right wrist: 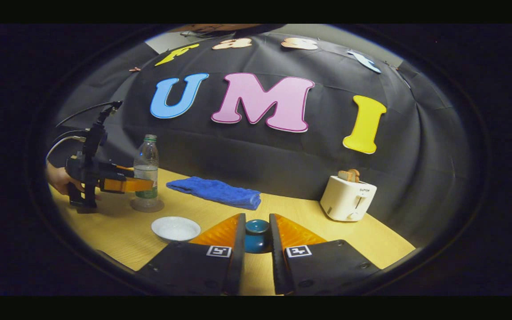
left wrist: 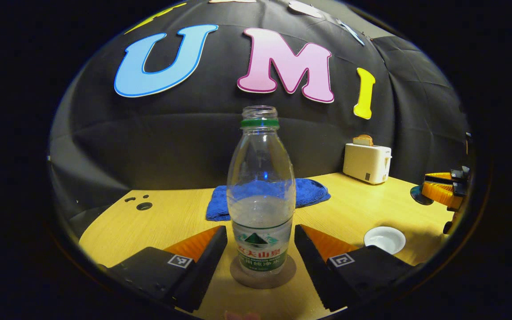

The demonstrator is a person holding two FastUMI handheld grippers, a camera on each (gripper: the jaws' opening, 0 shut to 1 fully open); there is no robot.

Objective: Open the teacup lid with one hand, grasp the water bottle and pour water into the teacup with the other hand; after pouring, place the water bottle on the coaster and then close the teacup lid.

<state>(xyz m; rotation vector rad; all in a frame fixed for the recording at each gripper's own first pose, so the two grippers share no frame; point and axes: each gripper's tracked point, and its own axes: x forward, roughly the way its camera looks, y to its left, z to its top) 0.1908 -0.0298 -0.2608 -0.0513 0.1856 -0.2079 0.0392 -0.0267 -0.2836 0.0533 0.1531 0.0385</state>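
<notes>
A clear water bottle point(left wrist: 261, 195) with no cap, part full, stands upright on a round brown coaster point(left wrist: 262, 274). My left gripper point(left wrist: 260, 231) is open, its fingers flanking the bottle's label with a thin gap on each side. In the right gripper view the same left gripper point(right wrist: 146, 184), held by a hand point(right wrist: 58, 180), reaches around the bottle point(right wrist: 146, 164). My right gripper point(right wrist: 257, 235) is shut on a teal teacup lid point(right wrist: 257, 227). A low white teacup point(right wrist: 176, 228) sits open on the table, to the right of the bottle. The right gripper point(left wrist: 442, 192) shows at the far right of the left gripper view.
A folded blue cloth point(right wrist: 216, 192) lies behind the bottle near the wall. A white toaster point(right wrist: 347, 198) with toast in it stands at the back right. The wooden table point(left wrist: 354, 209) has cable holes point(left wrist: 144, 206) at its far left.
</notes>
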